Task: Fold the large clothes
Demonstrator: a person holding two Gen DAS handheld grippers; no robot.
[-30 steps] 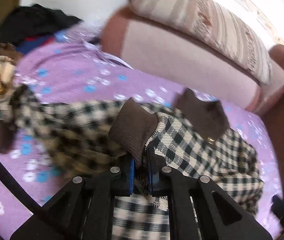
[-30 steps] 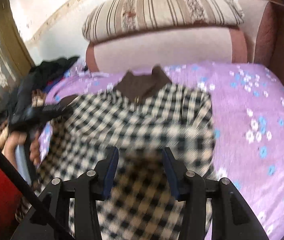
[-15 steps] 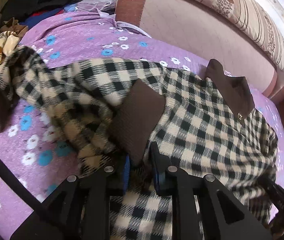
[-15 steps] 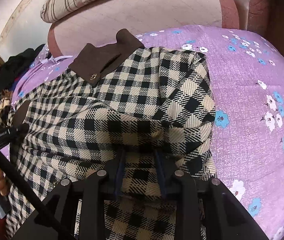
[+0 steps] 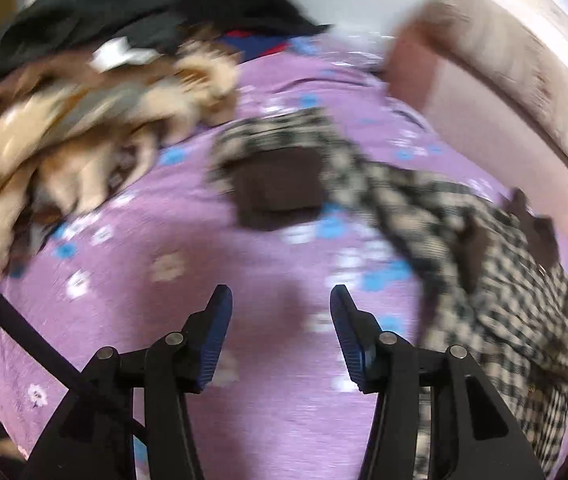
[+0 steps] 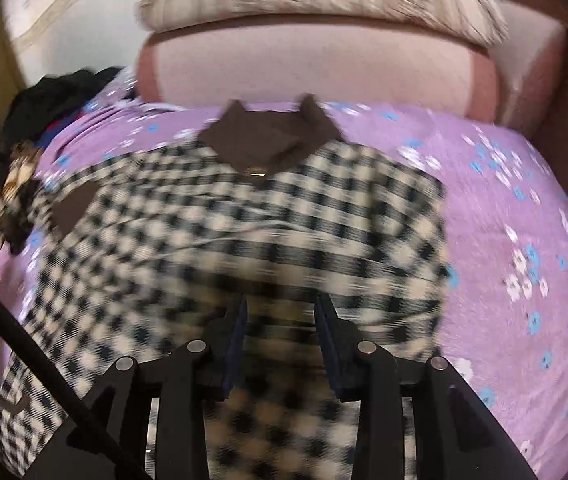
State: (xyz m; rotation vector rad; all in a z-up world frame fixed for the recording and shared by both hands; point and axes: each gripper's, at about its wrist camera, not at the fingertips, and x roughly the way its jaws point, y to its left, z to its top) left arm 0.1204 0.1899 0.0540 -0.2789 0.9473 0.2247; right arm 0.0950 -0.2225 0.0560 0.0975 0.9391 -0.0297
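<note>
A: Where is the black-and-cream checked woven jacket with the brown collar lying?

B: It is lying across the purple flowered bedsheet, mid-frame. Your left gripper is opening over bare sheet, nothing between its fingers. Your right gripper is opening too, fingers apart over the cloth.

A: How is it going to handle?

B: Soft, floppy, probably fairly heavy; you are best pinching the brown cuff, upper centre.

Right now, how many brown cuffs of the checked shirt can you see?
1: the brown knit cuff lies on the purple flowered sheet, at the outstretched sleeve's end. The other may be hidden.
</note>
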